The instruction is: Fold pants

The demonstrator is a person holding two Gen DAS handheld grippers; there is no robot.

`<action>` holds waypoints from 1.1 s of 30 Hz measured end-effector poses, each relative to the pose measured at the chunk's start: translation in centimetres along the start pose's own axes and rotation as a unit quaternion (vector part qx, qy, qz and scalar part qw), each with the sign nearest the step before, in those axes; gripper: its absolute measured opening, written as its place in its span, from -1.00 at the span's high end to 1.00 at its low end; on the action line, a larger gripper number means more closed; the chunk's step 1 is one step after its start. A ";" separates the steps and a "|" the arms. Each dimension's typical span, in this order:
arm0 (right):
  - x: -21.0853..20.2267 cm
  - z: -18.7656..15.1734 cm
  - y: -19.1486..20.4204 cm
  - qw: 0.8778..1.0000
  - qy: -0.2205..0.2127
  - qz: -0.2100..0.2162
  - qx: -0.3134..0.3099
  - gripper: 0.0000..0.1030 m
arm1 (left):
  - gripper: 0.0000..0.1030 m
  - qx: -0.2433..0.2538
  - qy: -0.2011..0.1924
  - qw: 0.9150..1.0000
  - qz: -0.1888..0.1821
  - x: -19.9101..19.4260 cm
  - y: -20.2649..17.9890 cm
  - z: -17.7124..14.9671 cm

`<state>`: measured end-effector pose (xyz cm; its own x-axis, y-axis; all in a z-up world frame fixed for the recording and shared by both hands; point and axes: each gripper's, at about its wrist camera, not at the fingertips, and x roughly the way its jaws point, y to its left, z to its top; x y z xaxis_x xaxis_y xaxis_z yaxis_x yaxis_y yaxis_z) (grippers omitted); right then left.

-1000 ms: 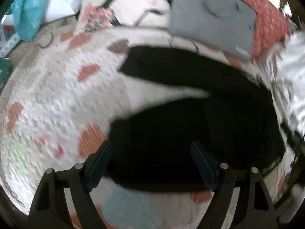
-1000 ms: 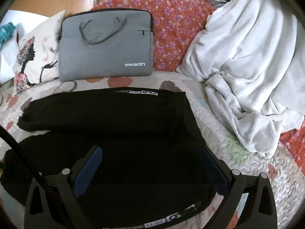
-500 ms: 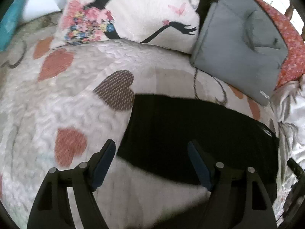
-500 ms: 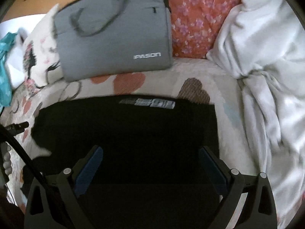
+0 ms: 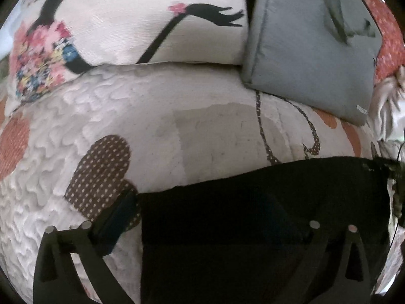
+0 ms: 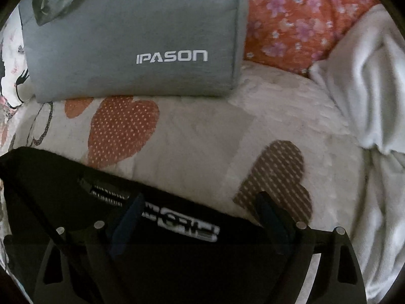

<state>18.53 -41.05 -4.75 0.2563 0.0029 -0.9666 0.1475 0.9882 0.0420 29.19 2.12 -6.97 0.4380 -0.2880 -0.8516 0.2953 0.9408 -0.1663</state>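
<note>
The black pants point(image 5: 253, 215) lie flat on the quilted bed cover point(image 5: 202, 116). In the left wrist view my left gripper point(image 5: 202, 215) is open and low over the far leg's hem end, one finger on the quilt, the other dark against the cloth. In the right wrist view the pants point(image 6: 76, 192) show their waistband with a white-lettered label point(image 6: 182, 228). My right gripper point(image 6: 200, 212) is open and straddles the waistband's far corner, empty.
A grey IPASON laptop bag point(image 6: 134, 40) leans on an orange floral cushion point(image 6: 298, 17) just behind the pants. A white pillow with a dancer print point(image 5: 126, 20) sits to its left. A white blanket point(image 6: 367, 88) is heaped on the right.
Both grippers have moved forward and down to the far edge of the pants, the left from the near leg to the far leg's hem. Both stay open.
</note>
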 end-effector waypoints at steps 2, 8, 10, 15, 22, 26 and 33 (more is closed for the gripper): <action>0.2 0.3 0.2 1.000 0.000 0.005 -0.009 -0.83 | -0.99 0.010 -0.004 1.000 0.006 0.5 -0.3 0.1; 0.4 0.0 1.6 0.999 -0.005 0.006 -0.034 -0.67 | -0.13 0.018 -0.001 1.000 0.022 1.2 -1.7 1.2; 0.3 -0.2 2.1 0.999 -0.011 0.010 -0.043 -0.35 | 0.77 0.010 0.010 1.000 -0.020 0.9 -2.2 1.5; -0.8 -0.5 1.9 0.999 -0.011 0.011 -0.033 0.46 | 0.77 0.020 0.006 1.000 -0.018 0.4 -3.4 1.2; -2.4 -0.8 2.5 1.000 -0.013 0.018 -0.015 0.67 | 0.78 0.013 -0.004 1.000 0.001 -0.8 -3.2 1.3; -4.0 -1.2 3.4 1.000 -0.020 0.014 -0.015 0.70 | 0.78 0.009 -0.015 1.000 0.002 -3.3 -3.5 0.1; -6.1 -1.7 3.7 0.999 -0.032 0.005 -0.015 0.71 | 0.77 0.004 -0.030 1.000 0.003 -6.6 -2.6 -0.3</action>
<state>15.93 -37.14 0.83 0.3175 0.0045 -0.9482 0.1157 0.9923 0.0434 25.22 1.61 -1.04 0.4890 -0.2936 -0.8214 0.2999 0.9408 -0.1577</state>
